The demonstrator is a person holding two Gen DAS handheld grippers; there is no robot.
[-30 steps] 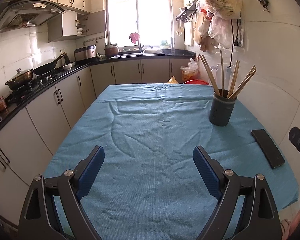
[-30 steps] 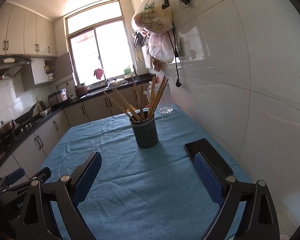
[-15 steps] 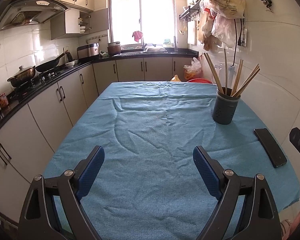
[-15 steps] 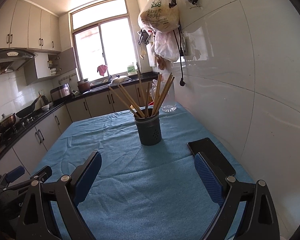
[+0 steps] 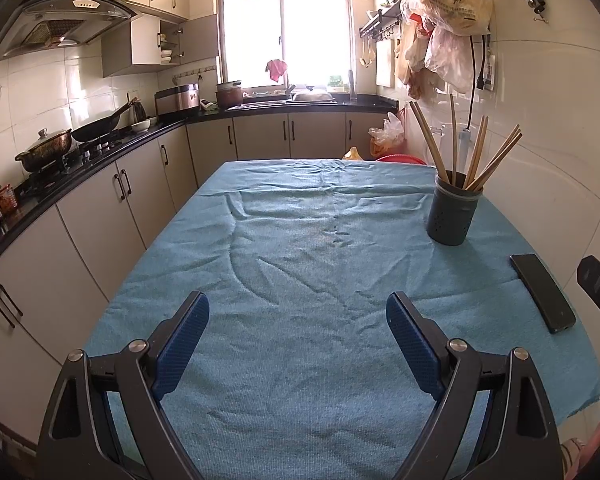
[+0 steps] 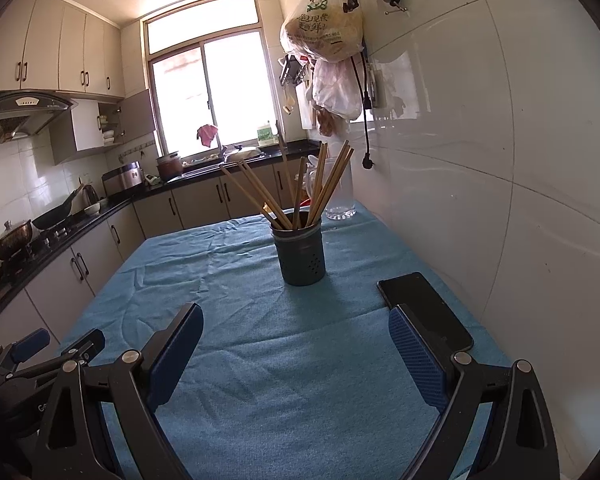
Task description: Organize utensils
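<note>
A dark grey utensil holder (image 5: 452,213) stands upright at the table's right side with several wooden chopsticks (image 5: 478,153) fanned out of it. It also shows in the right wrist view (image 6: 301,254), with the chopsticks (image 6: 296,190) leaning apart. My left gripper (image 5: 298,326) is open and empty, held above the blue cloth near the front edge. My right gripper (image 6: 296,340) is open and empty, well short of the holder. The left gripper's tips (image 6: 40,344) show at the lower left of the right wrist view.
A black phone (image 5: 542,292) lies on the blue tablecloth (image 5: 300,240) near the right wall; in the right wrist view the phone (image 6: 420,300) sits just beyond my right finger. A clear glass jar (image 6: 341,200) stands behind the holder. Kitchen counters and stove run along the left.
Both grippers have drawn slightly back and tilted up; the holder and phone sit lower in both views. Both jaws stay open.
</note>
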